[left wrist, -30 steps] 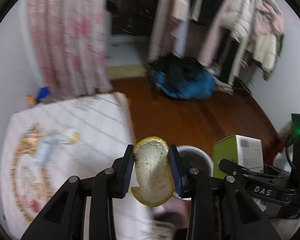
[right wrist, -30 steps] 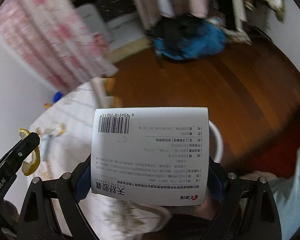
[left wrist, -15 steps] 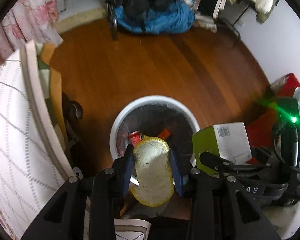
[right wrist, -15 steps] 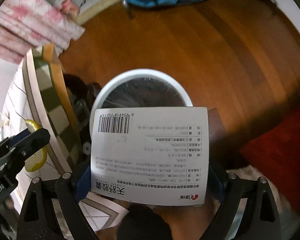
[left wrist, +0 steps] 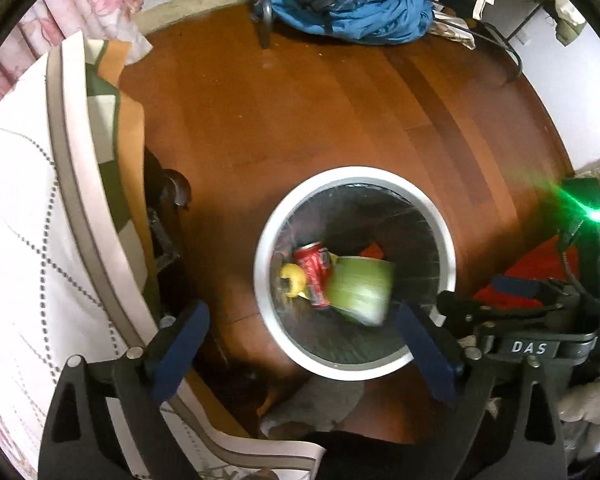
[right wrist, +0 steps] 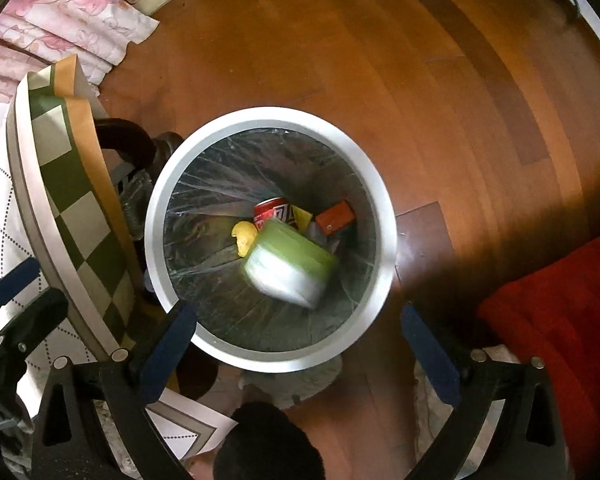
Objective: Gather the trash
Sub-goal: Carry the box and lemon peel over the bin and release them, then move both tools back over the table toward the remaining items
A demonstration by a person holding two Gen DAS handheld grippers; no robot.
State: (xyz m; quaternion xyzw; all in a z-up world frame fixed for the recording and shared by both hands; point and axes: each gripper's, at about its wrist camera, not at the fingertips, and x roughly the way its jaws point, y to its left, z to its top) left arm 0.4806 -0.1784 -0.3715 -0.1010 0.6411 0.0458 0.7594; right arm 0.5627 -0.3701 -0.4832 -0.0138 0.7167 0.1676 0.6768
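Change since the preceding instant: the left gripper [left wrist: 300,344], which was clamped on a yellow peel [left wrist: 294,280], and the right gripper [right wrist: 296,344], which was clamped on a green-and-white box [right wrist: 288,264], have both let go; neither holds anything now.
Peel: lies inside the white bin [right wrist: 156,216], on the side nearer the table, beside a red can [right wrist: 274,210].
Box: inside the bin's mouth, tilted and motion-blurred, so it appears caught mid-fall; it overlaps the can in both views. Whether it has come to rest cannot be told.
Other contents: an orange carton [right wrist: 336,216] farther back, on the clear liner.
Meaning for the task: two pieces of trash are delivered; this drop looks complete, and the hands are free to fetch more from the table [left wrist: 16,216].
Left gripper pose: poised above the bin, tilted steeply down, fingers [left wrist: 178,344] spread wide, the bin's near rim between them.
Right gripper pose: alongside the left one, likewise looking down into the bin, blue pads [right wrist: 430,354] wide apart, nothing between them.
Surroundings: wooden floor [right wrist: 440,80], red cloth [right wrist: 560,340] to the right, checked cloth edge [right wrist: 80,216] of the table to the left.
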